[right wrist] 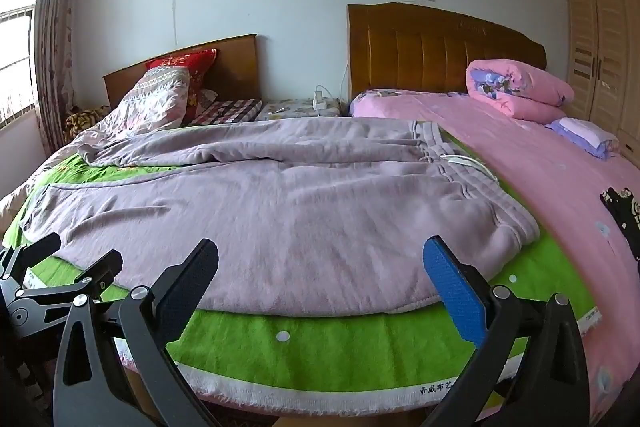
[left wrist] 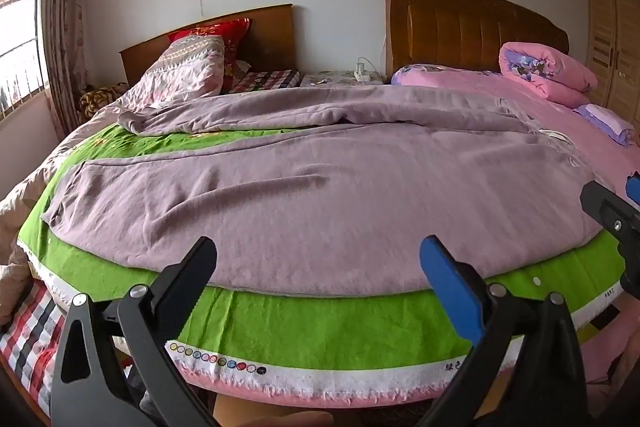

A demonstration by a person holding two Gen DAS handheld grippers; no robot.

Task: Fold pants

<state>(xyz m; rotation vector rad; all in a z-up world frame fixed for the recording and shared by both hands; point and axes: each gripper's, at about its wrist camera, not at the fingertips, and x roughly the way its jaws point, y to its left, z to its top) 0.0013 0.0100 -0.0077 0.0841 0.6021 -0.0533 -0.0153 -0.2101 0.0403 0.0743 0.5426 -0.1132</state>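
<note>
Pants flat on bed, both grippers empty.
Mauve pants [left wrist: 320, 187] spread over green cloth [left wrist: 320, 323], just beyond left gripper [left wrist: 320, 267] and right gripper [right wrist: 322, 267]; jaws wide apart, gripping nothing.

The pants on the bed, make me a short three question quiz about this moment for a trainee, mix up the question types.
1. True or false: the left gripper is closed on the pants.
2. The pants lie directly on which layer? A) a pink quilt B) a green cloth C) a checked sheet
3. In the right wrist view, on which side of the picture is the waistband?

Key
1. False. Both the left gripper and the right gripper are open, with nothing between the fingers.
2. B, the green cloth.
3. The right side, toward the pink bed; the legs run off to the left.
</note>
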